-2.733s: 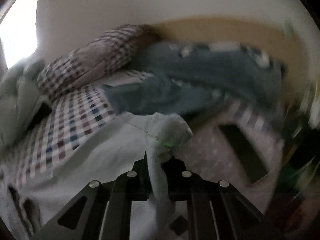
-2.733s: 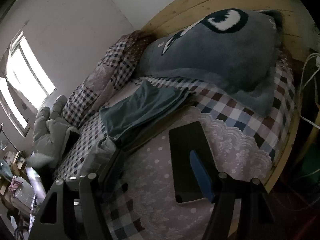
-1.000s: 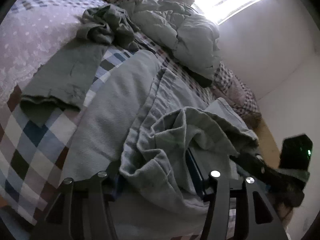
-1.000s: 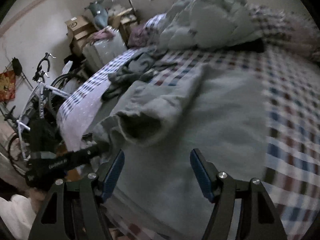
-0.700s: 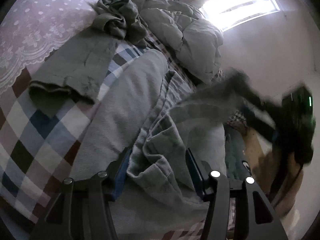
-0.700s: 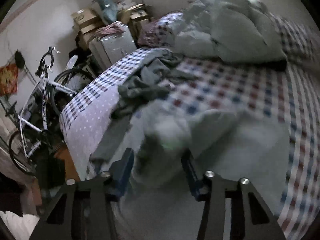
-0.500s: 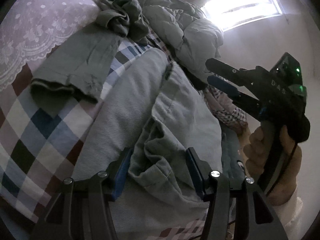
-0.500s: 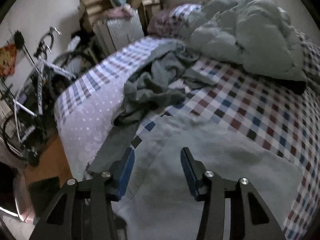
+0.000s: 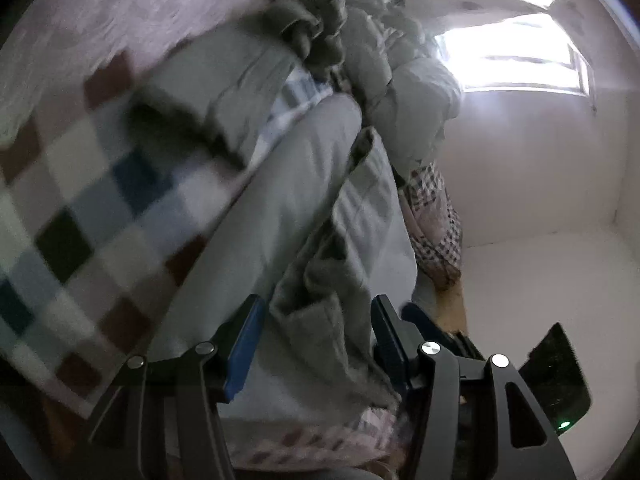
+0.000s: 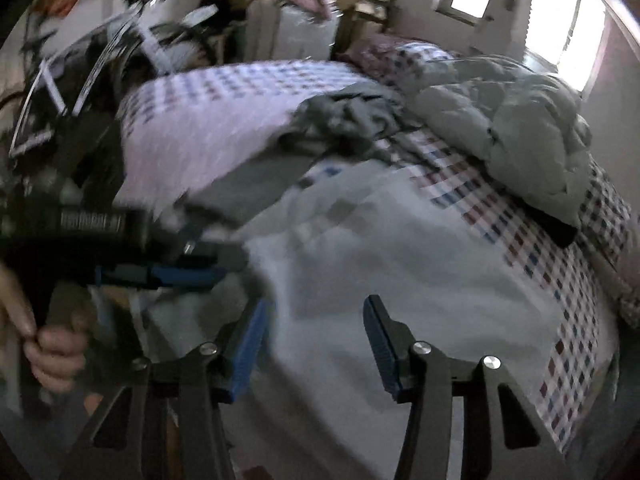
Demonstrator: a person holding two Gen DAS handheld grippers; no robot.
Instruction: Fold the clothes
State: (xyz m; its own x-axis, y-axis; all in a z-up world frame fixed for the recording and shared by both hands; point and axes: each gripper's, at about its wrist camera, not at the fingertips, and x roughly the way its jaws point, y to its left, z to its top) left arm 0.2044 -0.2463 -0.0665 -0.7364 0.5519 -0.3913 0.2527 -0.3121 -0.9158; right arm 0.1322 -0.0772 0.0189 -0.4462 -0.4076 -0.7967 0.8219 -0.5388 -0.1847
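A pale grey-green garment [image 9: 304, 220] lies spread on the checked bedspread [image 9: 80, 208]; it also shows in the right wrist view [image 10: 420, 280]. My left gripper [image 9: 316, 328] is open, its blue pads on either side of a bunched fold of the garment [image 9: 320, 312] at the bed's near edge. My right gripper [image 10: 318, 336] is open and empty, just above the garment's near part. The left gripper also appears in the right wrist view [image 10: 160, 268], held by a hand. The right gripper shows at the lower right of the left wrist view [image 9: 448, 332].
A dark green garment [image 10: 256, 188] lies flat at the left of the pale one, with a crumpled dark pile [image 10: 348, 120] behind it. A puffy grey duvet [image 10: 520, 128] sits at the far right. A bicycle [image 10: 100, 48], boxes and a suitcase [image 10: 296, 32] stand beyond the bed.
My right gripper has dropped from up in the air to low beside my left gripper. The left view has swung and blurred; the fold still lies between the left pads.
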